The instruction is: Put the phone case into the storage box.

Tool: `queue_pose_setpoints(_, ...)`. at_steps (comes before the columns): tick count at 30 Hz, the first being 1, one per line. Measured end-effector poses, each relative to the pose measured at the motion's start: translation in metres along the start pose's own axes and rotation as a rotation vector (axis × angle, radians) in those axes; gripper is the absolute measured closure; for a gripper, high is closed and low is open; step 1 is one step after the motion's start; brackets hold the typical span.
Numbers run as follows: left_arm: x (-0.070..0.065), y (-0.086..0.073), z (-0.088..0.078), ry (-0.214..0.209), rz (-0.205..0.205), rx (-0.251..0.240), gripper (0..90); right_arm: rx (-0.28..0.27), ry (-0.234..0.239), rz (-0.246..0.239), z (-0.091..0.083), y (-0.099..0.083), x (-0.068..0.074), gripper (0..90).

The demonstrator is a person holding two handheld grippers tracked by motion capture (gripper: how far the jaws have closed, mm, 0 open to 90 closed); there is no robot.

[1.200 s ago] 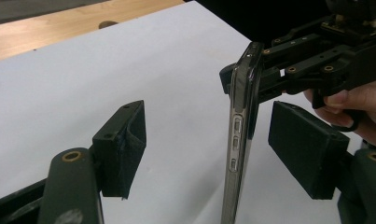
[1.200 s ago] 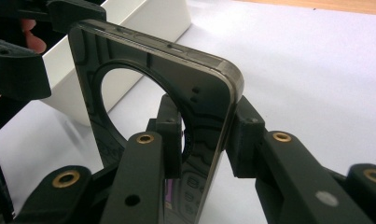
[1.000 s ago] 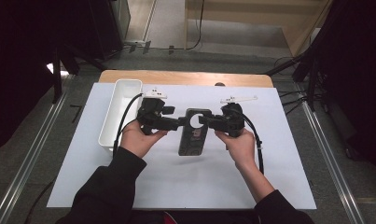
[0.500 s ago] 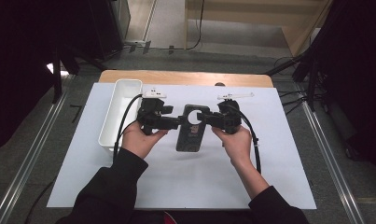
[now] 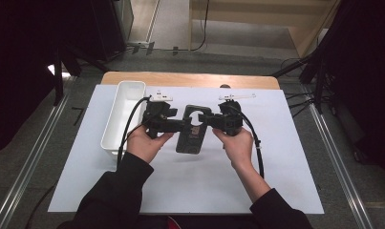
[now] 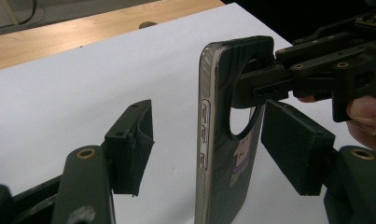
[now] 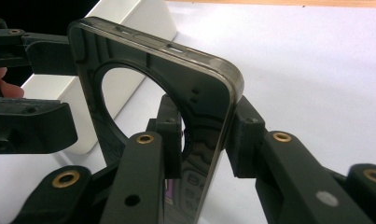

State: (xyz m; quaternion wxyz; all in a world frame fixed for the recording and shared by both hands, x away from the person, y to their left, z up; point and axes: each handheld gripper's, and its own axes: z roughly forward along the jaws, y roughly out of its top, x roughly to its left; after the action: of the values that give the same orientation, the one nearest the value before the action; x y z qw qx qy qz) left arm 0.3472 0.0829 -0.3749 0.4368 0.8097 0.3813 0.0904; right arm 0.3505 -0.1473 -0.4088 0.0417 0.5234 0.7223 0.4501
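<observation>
Phone case partly cut off and covered.
The phone case [image 6: 223, 140] runs off the bottom edge in both gripper views; in the high view, both grippers cover its upper sides, and its printed picture is too small to read.

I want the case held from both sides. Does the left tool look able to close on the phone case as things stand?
Probably yes: the phone case already stands between the left tool's open, just-closing jaws, nothing between pads and case, while the right tool clamps its rim.

Even overhead light brightens the white paper table cover [image 5: 190, 191]; surroundings are dark, close black jaws slightly blurred.
</observation>
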Motion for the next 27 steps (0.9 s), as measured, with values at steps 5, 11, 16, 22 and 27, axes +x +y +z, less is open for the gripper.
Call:
queue_pose_setpoints(5, 0.002, -0.001, 0.001, 0.007, -0.02, -0.001, 37.2, 0.003, -0.001, 0.013, 0.001, 0.002, 0.002, 69.0)
queue_pose_setpoints(11, 0.002, -0.001, 0.002, 0.011, -0.033, 0.001, 40.8, 0.001, -0.006, 0.023, 0.002, 0.002, 0.003, 68.9)
queue_pose_setpoints(16, 0.001, 0.0, 0.002, 0.012, -0.034, -0.006, 46.2, 0.005, -0.007, 0.024, 0.003, 0.002, 0.006, 68.9)
queue_pose_setpoints(22, -0.001, -0.001, 0.003, 0.026, -0.012, -0.013, 54.3, 0.006, -0.002, 0.02, 0.003, 0.001, 0.009, 68.9)
queue_pose_setpoints(27, -0.002, -0.001, 0.003, 0.031, 0.0, -0.014, 60.5, 0.005, 0.002, 0.015, 0.003, 0.002, 0.011, 69.0)
